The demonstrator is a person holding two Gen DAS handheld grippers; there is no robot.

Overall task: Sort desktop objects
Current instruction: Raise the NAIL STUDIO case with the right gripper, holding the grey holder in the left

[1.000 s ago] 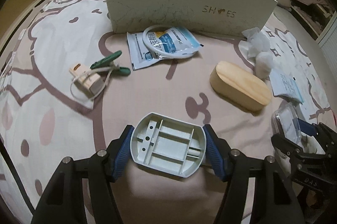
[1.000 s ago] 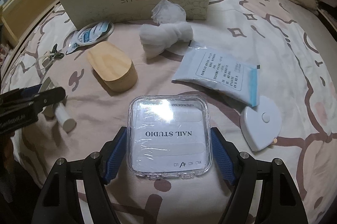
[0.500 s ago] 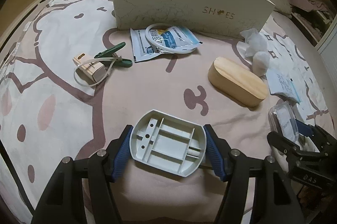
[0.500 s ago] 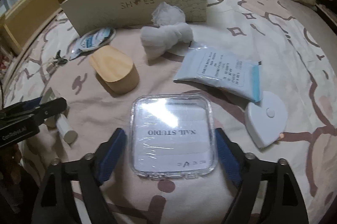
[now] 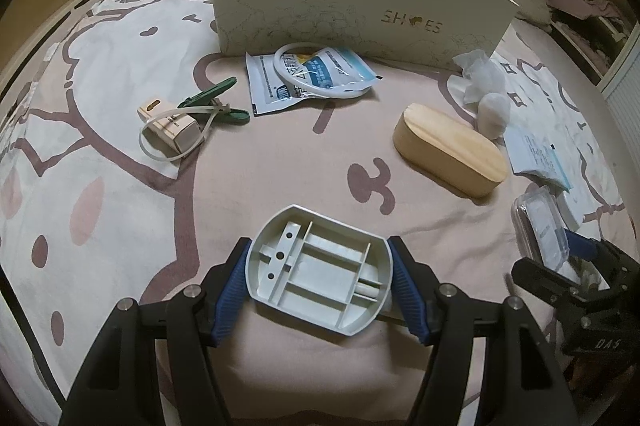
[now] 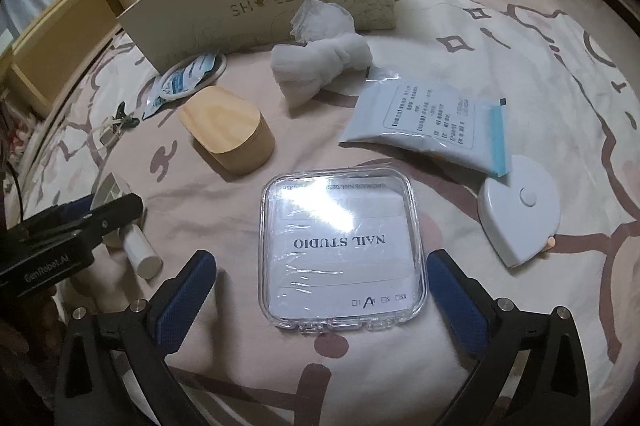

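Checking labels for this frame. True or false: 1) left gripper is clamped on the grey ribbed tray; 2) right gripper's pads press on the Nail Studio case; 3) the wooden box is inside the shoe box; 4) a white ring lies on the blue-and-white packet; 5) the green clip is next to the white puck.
1) True: the left gripper pads press both ends of the grey ribbed tray.
2) False: the right gripper jaws are opening; the Nail Studio case lies between them, untouched.
3) False: the wooden box sits on the bedspread in front of the shoe box.
4) True: white ring on the blue-and-white packet.
5) False: the green clip lies by a small carton, far from the white puck.
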